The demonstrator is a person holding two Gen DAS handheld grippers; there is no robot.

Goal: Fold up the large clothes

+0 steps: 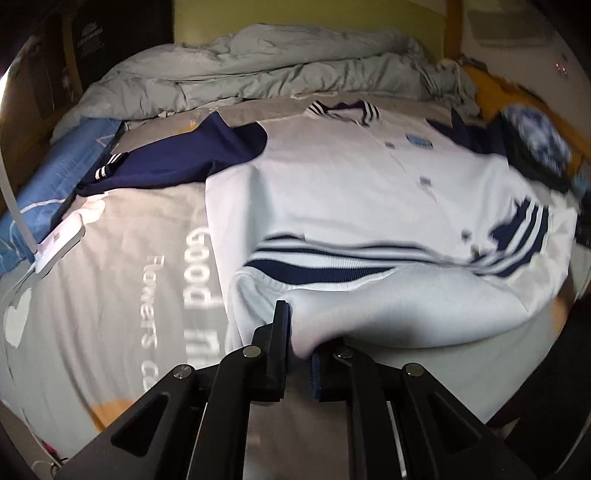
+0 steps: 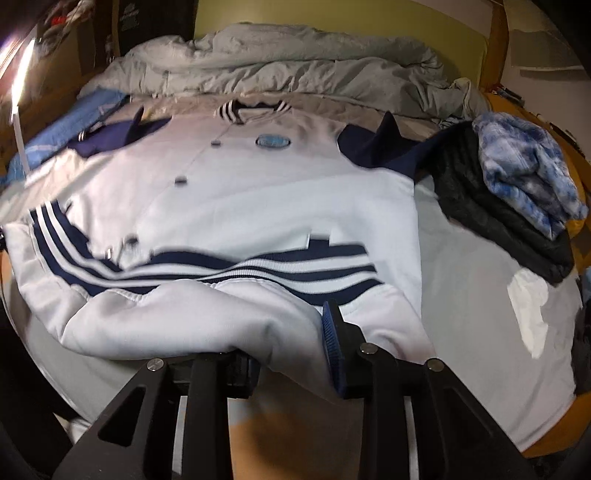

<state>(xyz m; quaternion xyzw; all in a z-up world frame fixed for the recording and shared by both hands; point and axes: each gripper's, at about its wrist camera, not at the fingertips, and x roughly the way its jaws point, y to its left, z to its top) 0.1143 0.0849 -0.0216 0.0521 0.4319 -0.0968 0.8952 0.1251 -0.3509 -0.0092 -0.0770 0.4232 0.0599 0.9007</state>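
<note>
White jacket spread front-up on grey bedsheet, hem lifted. Left gripper pinched on hem; right gripper clamped on hem too. Rumpled duvet beyond collar. Dark clothes pile beside right sleeve. White charger left.

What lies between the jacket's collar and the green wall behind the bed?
A rumpled grey duvet lies between the collar and the wall, heaped across the bed's far end. Both wrist views show it.

I count one white baseball jacket with navy sleeves and one crumpled grey duvet. At my right are one black knit garment and one blue-white fluffy cloth.
</note>
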